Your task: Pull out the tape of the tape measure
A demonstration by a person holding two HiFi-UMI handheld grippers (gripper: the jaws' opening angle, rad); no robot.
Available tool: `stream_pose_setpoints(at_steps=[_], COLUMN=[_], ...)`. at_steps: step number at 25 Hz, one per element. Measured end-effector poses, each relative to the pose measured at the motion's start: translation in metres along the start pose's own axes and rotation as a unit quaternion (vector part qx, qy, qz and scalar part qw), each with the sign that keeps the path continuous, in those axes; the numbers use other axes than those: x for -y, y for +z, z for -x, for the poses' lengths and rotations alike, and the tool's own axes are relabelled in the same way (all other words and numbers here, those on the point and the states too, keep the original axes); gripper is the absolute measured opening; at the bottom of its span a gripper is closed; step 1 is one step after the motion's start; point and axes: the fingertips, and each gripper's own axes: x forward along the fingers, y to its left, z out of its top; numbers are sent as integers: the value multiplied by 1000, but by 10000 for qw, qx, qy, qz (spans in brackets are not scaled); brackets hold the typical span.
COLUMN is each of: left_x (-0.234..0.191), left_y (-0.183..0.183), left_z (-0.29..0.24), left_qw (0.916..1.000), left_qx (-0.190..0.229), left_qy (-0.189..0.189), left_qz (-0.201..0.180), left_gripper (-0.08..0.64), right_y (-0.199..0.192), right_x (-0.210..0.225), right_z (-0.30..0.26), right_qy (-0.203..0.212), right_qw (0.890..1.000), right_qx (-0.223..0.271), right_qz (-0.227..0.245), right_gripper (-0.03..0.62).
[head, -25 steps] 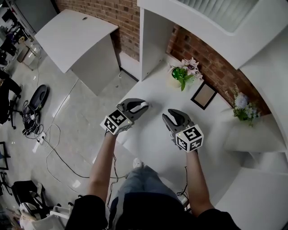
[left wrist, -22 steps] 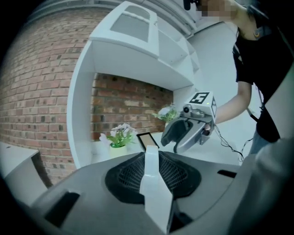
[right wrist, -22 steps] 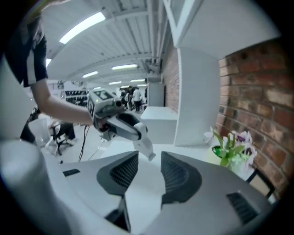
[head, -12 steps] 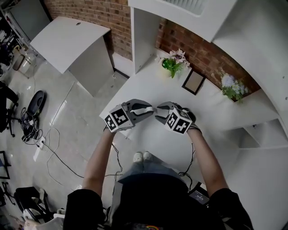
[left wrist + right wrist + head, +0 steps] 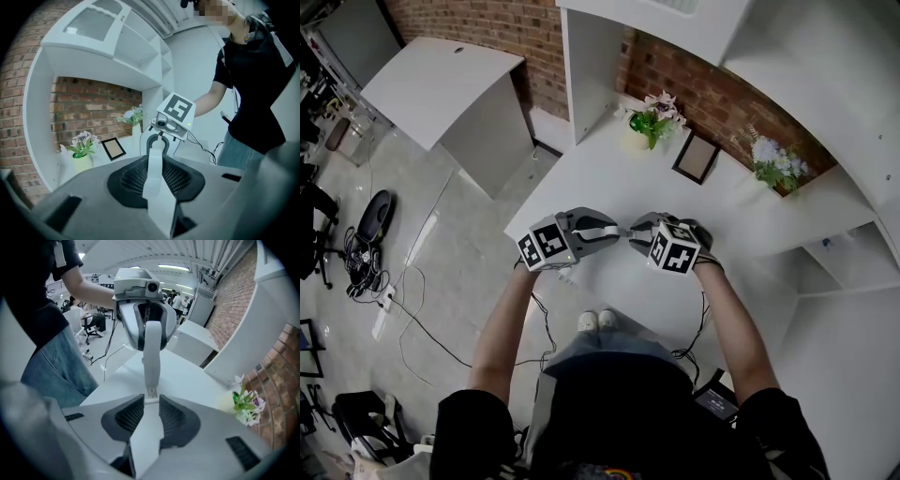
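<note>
A white tape measure (image 5: pixel 602 229) (image 5: pixel 151 345) sits between the jaws of my left gripper (image 5: pixel 614 232) (image 5: pixel 157 164), which is shut on its case above the white table (image 5: pixel 581 178). The case (image 5: pixel 158 187) points at my right gripper (image 5: pixel 636 234) (image 5: pixel 161 138), which faces it nose to nose. In the right gripper view the tape's end tab (image 5: pixel 151 392) lies between the dark pads (image 5: pixel 129 414) of my right gripper (image 5: pixel 151 401). Those jaws are closing around the tab, with a thin gap still showing on each side.
At the back of the table stand a potted plant (image 5: pixel 649 127), a picture frame (image 5: pixel 695 157) and a flower vase (image 5: pixel 773 159) against the brick wall. White shelving rises behind and to the right. A white side desk (image 5: pixel 441 80) and floor cables (image 5: pixel 403 300) lie left.
My right gripper has swung left and turned to face the left gripper, and its jaws now straddle the tape's tip. The left gripper has kept its hold and barely moved.
</note>
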Motion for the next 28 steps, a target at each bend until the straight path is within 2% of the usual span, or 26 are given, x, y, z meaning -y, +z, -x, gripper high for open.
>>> stream_pose_setpoints(at_steps=[4,8,15,18,21,28], left_x=[2,4,9,9,11,8], left_y=[-4,-8,-20,-27,-29,-43], left_z=[5,10,29,35,40,57], left_qw=[9999,9999,9994,9990,9989,9976], left_qx=[14,-143,-264,-393,-400,-622], left_qy=[-23,-35,-41,-40,-41,37], left_qz=[133,86,206,208,241,299], left_gripper=[87,87,87,87,87,87], right_y=[-12,-26,-54,-68,-72,-97], right_x=[0,-2,-7,-8,-8,-6], right_z=[12,14,26,29,32,40], right_qy=[-55,-154,-166,-198,-190,-251], right_qw=[9997,9993,9980,9971,9968,9946], right_qx=[36,-323,-396,-605,-518,-730], right_qz=[-221,-128,-458,-418,-581,-692], right_gripper=[95,95,95,95,95,95])
